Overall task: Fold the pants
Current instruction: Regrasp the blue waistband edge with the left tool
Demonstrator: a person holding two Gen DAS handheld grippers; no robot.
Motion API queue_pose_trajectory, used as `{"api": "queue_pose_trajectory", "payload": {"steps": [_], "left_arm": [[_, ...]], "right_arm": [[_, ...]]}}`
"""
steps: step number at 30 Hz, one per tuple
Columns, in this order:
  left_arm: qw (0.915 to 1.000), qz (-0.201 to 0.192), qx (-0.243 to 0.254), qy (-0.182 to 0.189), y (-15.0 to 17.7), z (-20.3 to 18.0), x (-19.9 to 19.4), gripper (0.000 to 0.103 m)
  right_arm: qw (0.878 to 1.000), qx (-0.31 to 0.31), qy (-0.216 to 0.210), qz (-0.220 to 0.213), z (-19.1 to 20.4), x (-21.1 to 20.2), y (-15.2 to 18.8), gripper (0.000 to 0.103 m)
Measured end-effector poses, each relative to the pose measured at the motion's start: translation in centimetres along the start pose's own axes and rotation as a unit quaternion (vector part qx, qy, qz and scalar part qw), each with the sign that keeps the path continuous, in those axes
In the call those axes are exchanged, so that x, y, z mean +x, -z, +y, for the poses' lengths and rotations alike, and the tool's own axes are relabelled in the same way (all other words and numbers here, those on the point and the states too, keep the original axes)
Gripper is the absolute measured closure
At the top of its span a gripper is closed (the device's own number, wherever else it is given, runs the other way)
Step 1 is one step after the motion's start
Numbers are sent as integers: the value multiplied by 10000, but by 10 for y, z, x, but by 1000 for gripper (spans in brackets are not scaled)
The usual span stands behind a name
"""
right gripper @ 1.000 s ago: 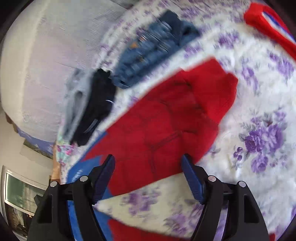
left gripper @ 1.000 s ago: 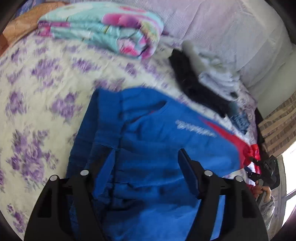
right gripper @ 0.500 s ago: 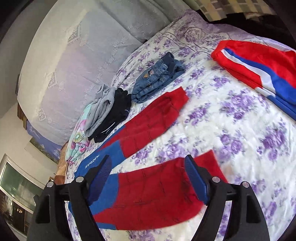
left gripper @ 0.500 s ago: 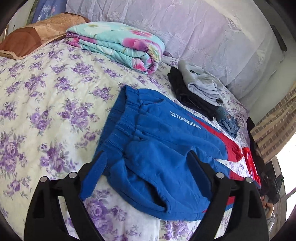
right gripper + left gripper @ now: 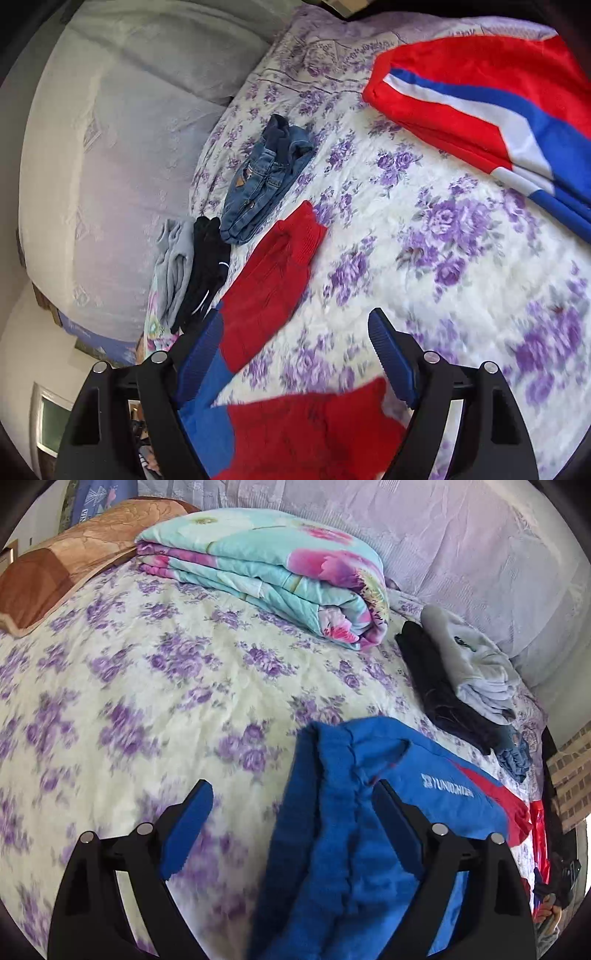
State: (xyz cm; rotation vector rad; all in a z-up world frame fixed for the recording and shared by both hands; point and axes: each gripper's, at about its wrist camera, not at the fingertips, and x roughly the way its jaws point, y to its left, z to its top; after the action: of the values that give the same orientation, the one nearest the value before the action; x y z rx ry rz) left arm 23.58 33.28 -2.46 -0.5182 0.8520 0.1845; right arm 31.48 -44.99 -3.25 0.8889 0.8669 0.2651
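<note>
Blue and red pants [image 5: 354,834] lie spread on a purple-flowered bedspread [image 5: 155,686]. In the left wrist view their blue waistband end rests by my left gripper [image 5: 291,812], which is open; the right finger sits over the cloth and the left finger over bare bedspread. In the right wrist view the two red legs [image 5: 273,280] stretch apart across the bed. My right gripper [image 5: 295,339] is open above them, one red cuff [image 5: 325,417] low between its fingers, not pinched.
A folded floral quilt [image 5: 266,568] and a brown pillow [image 5: 70,565] lie at the bed's head. Grey and black folded clothes [image 5: 461,675] and folded jeans [image 5: 266,181] line the wall side. A red, white and blue garment [image 5: 498,92] lies far right.
Both grippers opened and let go of the pants, then drew back. The left one shifted left, off the waistband. The pants now lie flat with legs spread.
</note>
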Motion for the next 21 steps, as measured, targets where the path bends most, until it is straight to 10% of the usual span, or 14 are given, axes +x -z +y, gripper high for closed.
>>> {"api": "queue_pose_trajectory", "payload": {"steps": [6, 10, 21], "left_arm": [[9996, 184, 189, 135, -20, -7, 39, 19], [9961, 543, -11, 696, -26, -6, 63, 52], [9920, 368, 219, 1189, -23, 0, 76, 71]], "right_arm": [[9998, -190, 72, 75, 14, 29, -21, 18], [9991, -321, 198, 172, 20, 44, -34, 18], [9949, -809, 387, 471, 28, 80, -54, 18]]}}
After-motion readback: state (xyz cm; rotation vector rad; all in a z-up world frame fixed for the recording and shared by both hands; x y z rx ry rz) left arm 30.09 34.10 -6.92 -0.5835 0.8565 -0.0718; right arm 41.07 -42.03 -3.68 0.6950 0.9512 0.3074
